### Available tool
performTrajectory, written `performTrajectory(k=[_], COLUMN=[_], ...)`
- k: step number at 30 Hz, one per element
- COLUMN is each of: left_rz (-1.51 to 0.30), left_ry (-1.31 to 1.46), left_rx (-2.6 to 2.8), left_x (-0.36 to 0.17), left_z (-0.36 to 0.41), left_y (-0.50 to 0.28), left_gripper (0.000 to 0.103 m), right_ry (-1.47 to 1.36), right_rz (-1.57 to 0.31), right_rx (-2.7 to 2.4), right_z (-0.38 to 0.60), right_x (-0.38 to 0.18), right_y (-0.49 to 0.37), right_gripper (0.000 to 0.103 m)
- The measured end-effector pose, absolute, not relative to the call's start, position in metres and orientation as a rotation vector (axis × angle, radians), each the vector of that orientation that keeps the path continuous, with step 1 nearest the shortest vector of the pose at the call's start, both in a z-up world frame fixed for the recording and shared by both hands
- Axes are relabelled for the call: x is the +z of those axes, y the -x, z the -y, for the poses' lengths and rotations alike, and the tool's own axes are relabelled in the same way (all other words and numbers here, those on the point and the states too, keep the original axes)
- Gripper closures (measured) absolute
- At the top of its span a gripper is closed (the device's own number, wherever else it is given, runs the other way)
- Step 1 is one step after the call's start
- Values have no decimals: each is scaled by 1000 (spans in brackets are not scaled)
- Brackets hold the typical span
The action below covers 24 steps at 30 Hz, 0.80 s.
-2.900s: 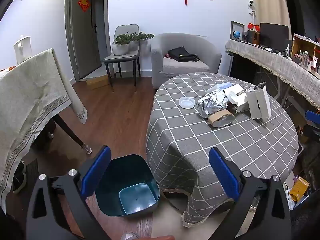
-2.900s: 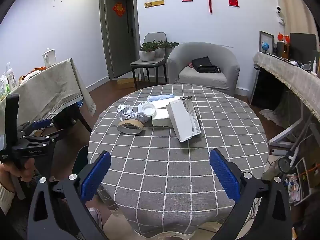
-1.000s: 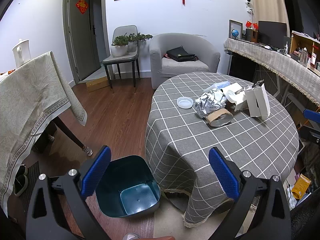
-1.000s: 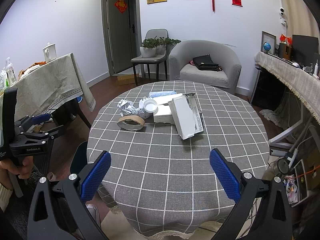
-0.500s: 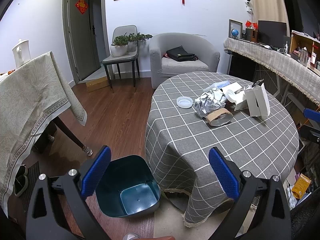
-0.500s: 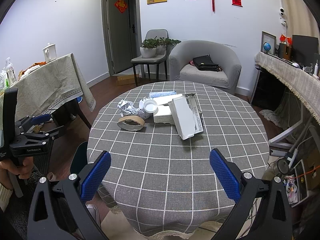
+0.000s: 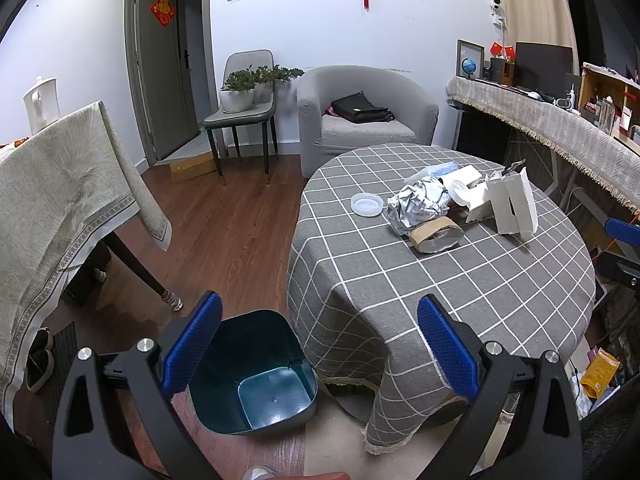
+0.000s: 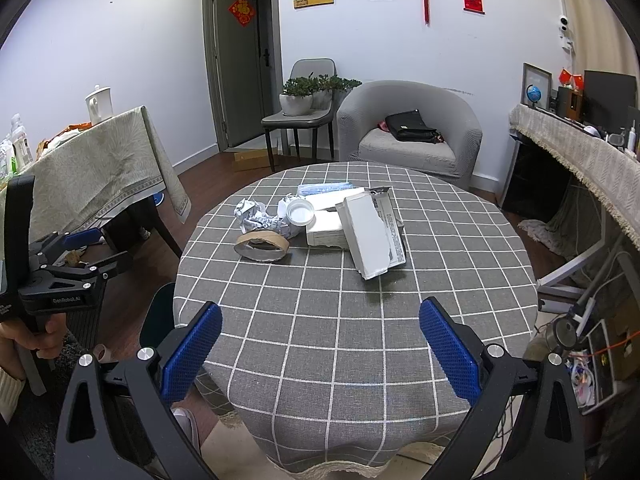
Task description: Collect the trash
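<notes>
Round table point(image 8: 360, 320) bears the trash cluster, torn white box point(image 8: 370, 236), crumpled foil point(image 8: 260, 220) and tape roll point(image 8: 262, 245); bin point(image 7: 256, 376) stands beside it; both grippers point(image 7: 318, 344) point(image 8: 318, 346), 2 jaws each, gape empty; risk: light foil slipping when pinched.

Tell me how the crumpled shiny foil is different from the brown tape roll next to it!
The crumpled foil is silvery and wrinkled into a lumpy wad; the tape roll is brown cardboard, a smooth ring. The foil has no hole, but the tape roll is hollow through its middle. The foil lies farther from the right gripper than the roll. Both rest on the checked tablecloth, untouched.
</notes>
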State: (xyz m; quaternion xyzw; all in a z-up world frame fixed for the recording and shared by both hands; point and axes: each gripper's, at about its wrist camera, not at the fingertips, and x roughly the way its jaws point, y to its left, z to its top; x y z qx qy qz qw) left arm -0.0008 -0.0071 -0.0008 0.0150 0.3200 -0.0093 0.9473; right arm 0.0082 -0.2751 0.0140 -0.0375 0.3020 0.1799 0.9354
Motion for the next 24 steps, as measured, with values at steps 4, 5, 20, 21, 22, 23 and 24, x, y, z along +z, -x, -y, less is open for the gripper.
performTrajectory(k=[4, 5, 20, 21, 22, 23, 24], left_rz=[-654, -653, -660, -669, -680, -687, -692], left_ry=[-21, -16, -4, -9, -12, -9, 1], left_rx=[-13, -8, -146, -153, -163, -172, -185], left_x=[-2, -1, -6, -9, -11, -12, -13], left_z=[7, 5, 38, 42, 47, 50, 53], left_y=[0, -1, -15, -18, -21, -24, -27], left_gripper=[3, 3, 19, 22, 22, 23, 23], right_ry=[80, 73, 50, 50, 51, 50, 48], right_rz=[-615, -609, -642, -648, -657, -657, -657], right_rx=[354, 353, 378, 380, 381, 381, 382], right_z=[276, 278, 275, 274, 275, 277, 279], right_x=[14, 15, 5, 3, 1, 0, -1], right_y=[-8, -7, -18, -19, -21, -20, -21], right_gripper=[3, 3, 16, 18, 18, 18, 18])
